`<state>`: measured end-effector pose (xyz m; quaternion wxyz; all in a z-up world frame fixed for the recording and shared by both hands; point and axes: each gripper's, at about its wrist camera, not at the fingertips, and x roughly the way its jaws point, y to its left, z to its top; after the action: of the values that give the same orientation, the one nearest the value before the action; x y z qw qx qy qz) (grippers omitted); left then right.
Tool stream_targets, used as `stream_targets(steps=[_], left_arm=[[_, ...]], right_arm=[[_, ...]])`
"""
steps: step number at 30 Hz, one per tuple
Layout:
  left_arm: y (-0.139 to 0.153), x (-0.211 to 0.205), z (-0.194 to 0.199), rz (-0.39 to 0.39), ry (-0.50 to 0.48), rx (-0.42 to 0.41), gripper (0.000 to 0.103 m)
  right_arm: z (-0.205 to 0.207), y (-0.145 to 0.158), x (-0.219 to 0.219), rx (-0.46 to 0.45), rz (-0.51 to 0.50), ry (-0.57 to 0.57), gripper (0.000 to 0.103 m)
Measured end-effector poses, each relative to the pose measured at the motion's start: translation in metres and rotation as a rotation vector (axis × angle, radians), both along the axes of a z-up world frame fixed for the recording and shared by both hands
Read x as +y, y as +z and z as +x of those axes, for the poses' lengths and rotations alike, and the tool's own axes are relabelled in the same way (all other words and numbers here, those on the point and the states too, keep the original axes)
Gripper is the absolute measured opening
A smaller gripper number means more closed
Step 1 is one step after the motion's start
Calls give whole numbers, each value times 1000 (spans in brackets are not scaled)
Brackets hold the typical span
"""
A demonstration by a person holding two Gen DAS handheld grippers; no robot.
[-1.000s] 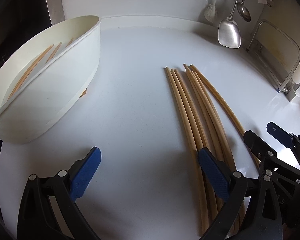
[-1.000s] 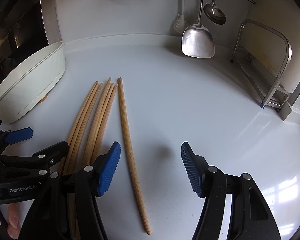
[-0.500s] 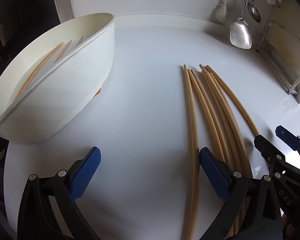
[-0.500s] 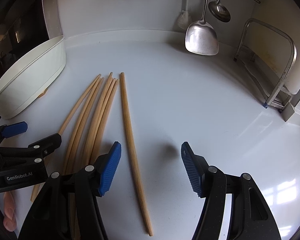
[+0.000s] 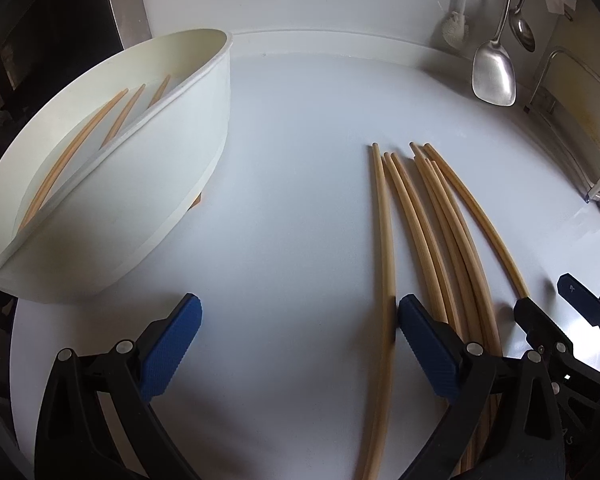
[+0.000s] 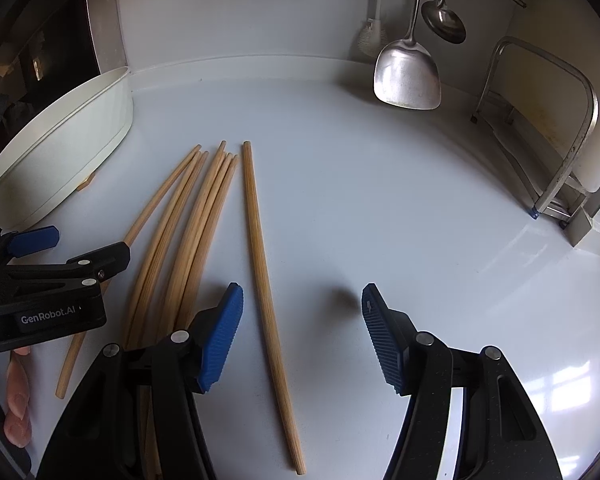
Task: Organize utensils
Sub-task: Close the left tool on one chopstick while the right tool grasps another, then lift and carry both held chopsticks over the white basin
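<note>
Since a second ago, one long pale wooden chopstick has slid clear of the loose bundle of chopsticks. In the left wrist view it now lies alone at the bundle's left side, between the spread jaws of the left gripper. It runs close by the right pad, and I cannot tell whether the two touch. That gripper is released and grasps nothing.

At the bundle's other edge a second lone chopstick lies between the jaws of the right gripper, which have just been closing a little. Both pads stand clear of it, so this gripper is released too.

By my judgement the sorting is well under half done. Three chopsticks already lie in the white plastic divided tray at the upper left, all in the compartment behind its divider. As far as I can count, seven remain on the glossy white surface: five bundled and two singles. A brownish end peeks from under the tray, and what it is I cannot tell.

Farther out, at the upper right, hang one steel spatula, one steel ladle and one white brush. One metal rack stands beside them.
</note>
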<state>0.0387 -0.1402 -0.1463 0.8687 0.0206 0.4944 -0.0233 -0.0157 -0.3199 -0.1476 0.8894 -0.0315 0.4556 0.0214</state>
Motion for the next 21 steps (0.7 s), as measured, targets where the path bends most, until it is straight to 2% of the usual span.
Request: stream_targets(steps=[6, 9, 11, 12, 14, 16, 17, 19, 20, 21], left_arm=[[1, -4, -2, 27, -16, -19, 96], [2, -3, -8, 6, -29, -29, 88], [3, -5, -12, 3, -44, -42, 83], [4, -7, -13, 5, -56, -49, 78], [5, -10, -15, -4, -74, -54, 64], [5, -13, -16, -15, -89, -55, 44], [5, -15, -17, -17, -103, -58, 38], [4, -19, -20, -23, -133, -59, 12], [3, -20, -21, -27, -145, -54, 7], [3, -20, -21, -26, -150, -49, 7]], right_arm=[[-2, 0, 2, 6, 12, 30, 45], [-7, 1, 4, 5, 8, 49, 37], [-10, 1, 7, 5, 4, 64, 28], [-11, 1, 8, 5, -2, 72, 25], [-12, 1, 13, 7, -19, 86, 9], [-13, 1, 15, 10, -32, 88, 7], [-12, 1, 14, 13, -22, 83, 6], [-12, 2, 10, 19, 6, 69, 6], [-12, 2, 8, 22, 19, 61, 6], [-12, 3, 6, 25, 32, 52, 6]])
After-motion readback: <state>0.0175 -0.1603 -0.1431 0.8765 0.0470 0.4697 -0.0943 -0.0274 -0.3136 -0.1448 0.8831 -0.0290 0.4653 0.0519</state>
